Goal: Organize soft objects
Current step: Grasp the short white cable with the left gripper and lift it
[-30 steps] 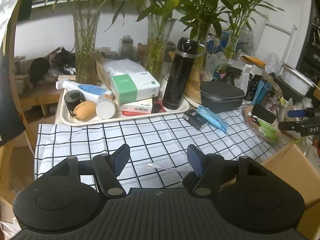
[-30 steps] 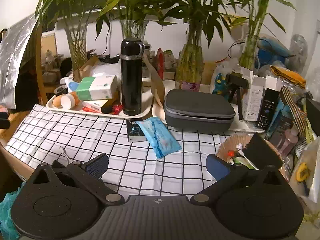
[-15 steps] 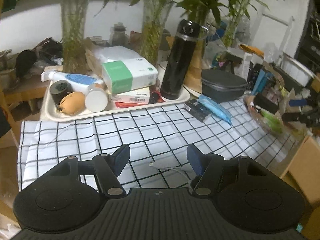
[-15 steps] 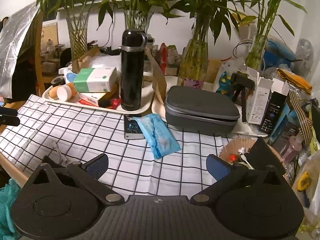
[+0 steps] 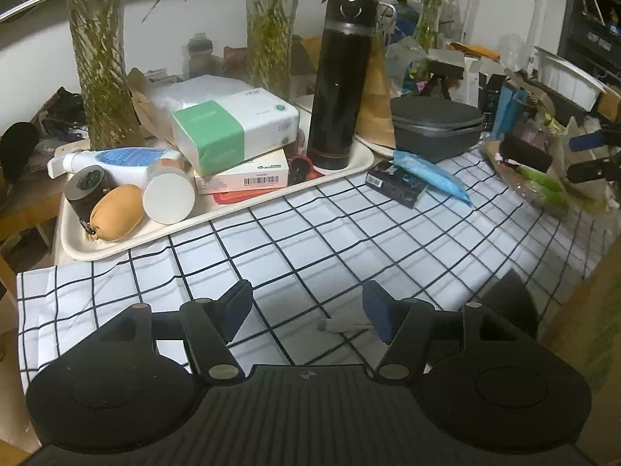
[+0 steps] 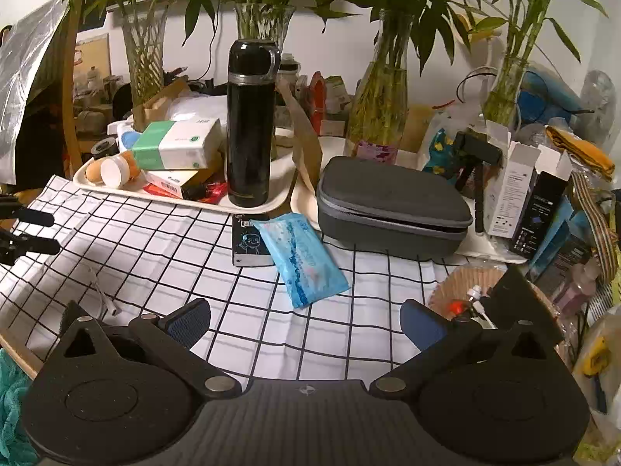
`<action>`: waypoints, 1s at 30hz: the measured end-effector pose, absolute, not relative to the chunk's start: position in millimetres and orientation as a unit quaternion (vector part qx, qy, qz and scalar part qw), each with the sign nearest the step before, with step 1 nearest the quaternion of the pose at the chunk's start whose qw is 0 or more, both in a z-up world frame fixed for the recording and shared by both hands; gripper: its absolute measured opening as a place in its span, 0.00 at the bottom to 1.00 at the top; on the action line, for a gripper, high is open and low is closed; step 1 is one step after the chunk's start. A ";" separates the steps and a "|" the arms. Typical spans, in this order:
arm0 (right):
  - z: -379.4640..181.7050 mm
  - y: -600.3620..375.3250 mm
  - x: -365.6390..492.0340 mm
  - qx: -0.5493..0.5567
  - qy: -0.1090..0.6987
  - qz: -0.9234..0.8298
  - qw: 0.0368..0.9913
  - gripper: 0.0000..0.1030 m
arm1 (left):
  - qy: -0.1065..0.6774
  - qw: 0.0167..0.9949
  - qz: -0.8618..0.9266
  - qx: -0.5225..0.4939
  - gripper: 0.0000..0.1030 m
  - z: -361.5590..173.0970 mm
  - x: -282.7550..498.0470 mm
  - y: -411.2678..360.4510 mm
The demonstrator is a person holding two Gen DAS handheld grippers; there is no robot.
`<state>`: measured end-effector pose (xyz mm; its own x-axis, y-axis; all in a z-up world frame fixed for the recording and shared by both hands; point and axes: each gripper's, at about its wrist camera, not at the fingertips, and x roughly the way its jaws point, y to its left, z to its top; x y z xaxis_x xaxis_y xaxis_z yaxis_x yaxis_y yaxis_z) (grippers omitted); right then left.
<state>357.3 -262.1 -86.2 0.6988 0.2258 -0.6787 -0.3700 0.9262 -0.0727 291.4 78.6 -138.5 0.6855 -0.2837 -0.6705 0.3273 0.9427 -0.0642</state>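
Note:
A blue soft tissue pack point(image 6: 302, 256) lies on the checked tablecloth point(image 6: 163, 248), leaning over a small black box point(image 6: 248, 244); the left wrist view shows the pack point(image 5: 431, 176) at the right. A green-and-white tissue packet point(image 5: 236, 128) and a tan soft pouch point(image 5: 116, 211) rest in the cream tray point(image 5: 217, 213). My left gripper point(image 5: 306, 310) is open over bare cloth near the table's front, a white cable end point(image 5: 333, 326) just by its right finger. My right gripper point(image 6: 306, 322) is open and wide, nothing between its fingers, short of the blue pack.
A tall black flask point(image 6: 250, 124) stands on the tray's right end. A grey zip case point(image 6: 392, 206) sits behind the blue pack. Glass vases with bamboo point(image 6: 380, 108) line the back. A paper bowl with small items point(image 6: 473, 295) and boxes point(image 6: 543, 206) crowd the right.
Both grippers have come forward and lower toward the table; the tray and the blue pack look larger. The left view has rolled a little. Jaw widths are unchanged.

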 end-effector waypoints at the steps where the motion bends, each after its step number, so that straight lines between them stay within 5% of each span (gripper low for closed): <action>1: -86.8 -262.0 358.4 -0.103 0.353 0.162 0.916 1.00 | 0.360 0.917 -0.170 0.034 0.60 -140.9 294.4 78.9; 18: -91.2 -263.9 374.8 -0.091 0.365 0.151 0.914 1.00 | 0.353 0.876 -0.289 0.156 0.60 -180.7 307.3 53.8; 23: -91.9 -261.0 375.9 -0.094 0.366 0.155 0.913 1.00 | 0.360 0.862 -0.326 0.146 0.42 -187.3 314.5 49.0; 30: -93.3 -261.1 377.2 -0.095 0.370 0.154 0.911 1.00 | 0.366 0.848 -0.344 0.171 0.35 -191.0 313.3 41.5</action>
<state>377.2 -261.1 -93.3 0.6793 0.2095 -0.7033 -0.3503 0.9347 -0.0598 313.3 41.5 -191.0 0.4955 -0.4578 -0.7382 0.7085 0.7047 0.0385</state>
